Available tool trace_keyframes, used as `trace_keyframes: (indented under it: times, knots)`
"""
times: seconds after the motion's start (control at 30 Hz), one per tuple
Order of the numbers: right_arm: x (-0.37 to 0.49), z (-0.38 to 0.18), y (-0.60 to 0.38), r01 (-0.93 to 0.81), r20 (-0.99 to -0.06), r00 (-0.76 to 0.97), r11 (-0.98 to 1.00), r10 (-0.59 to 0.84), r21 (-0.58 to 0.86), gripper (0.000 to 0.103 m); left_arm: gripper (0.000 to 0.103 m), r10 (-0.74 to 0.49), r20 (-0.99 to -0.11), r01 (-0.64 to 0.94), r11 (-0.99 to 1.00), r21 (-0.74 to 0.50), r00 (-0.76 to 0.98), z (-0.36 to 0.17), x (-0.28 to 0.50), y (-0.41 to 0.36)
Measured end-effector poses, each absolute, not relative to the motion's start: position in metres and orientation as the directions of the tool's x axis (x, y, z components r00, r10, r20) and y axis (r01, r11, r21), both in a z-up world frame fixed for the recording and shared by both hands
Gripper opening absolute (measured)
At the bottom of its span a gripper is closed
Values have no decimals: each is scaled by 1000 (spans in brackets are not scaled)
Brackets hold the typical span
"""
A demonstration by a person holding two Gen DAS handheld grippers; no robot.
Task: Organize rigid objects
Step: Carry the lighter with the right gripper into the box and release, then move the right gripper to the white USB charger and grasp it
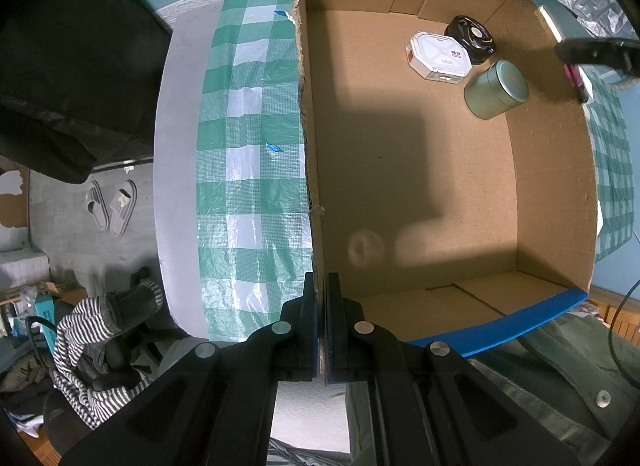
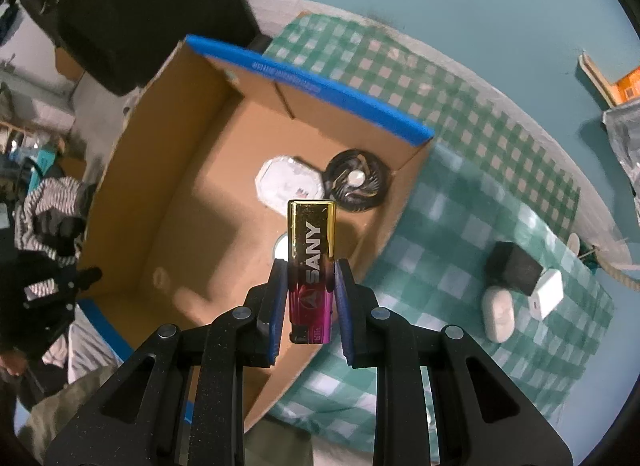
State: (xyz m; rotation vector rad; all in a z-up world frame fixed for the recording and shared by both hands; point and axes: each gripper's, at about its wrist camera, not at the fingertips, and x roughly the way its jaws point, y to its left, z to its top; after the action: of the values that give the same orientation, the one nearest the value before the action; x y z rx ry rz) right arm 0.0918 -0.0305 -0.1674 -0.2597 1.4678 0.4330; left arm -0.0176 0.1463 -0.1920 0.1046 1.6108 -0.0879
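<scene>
Pinching box wall [image 1: 306,145]: left tongs [image 1: 322,286] clenched | right tongs [image 2: 311,266]: grasping SANY lighter [image 2: 312,262]

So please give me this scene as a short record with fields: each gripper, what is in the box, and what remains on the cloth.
left gripper: shut on the cardboard box wall, one finger each side
right gripper: shut on the gold-and-pink lighter, above the box
in box: white octagonal case, black round fan, green tin
on checked cloth: black cube, white charger, white oval case
</scene>
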Motion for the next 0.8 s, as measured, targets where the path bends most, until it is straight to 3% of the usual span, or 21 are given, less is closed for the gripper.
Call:
trace_keyframes:
  times: [0.27, 0.37, 0.53, 0.63, 0.8]
  knots:
    - [83, -184, -25, -437, -993, 4, 893, 119, 105, 22, 3, 16, -999, 127, 992, 10, -43, -192, -17, 146]
    - [82, -182, -26, -430, -992, 6, 896, 125, 110, 31, 3, 17, -999, 131, 991, 11, -43, -192, -16, 146]
    - [81, -175, -31, -416, -991, 26, 903, 132, 109, 35, 3, 17, -999, 138, 990, 11, -43, -191, -18, 146]
    - [80, -169, -37, -401, -990, 44, 910, 134, 105, 48, 3, 17, -999, 138, 990, 11, -43, -191, -18, 146]
    - [77, -160, -50, -366, -988, 59, 923, 145, 114, 50, 3, 17, -999, 138, 990, 11, -43, -192, -18, 147]
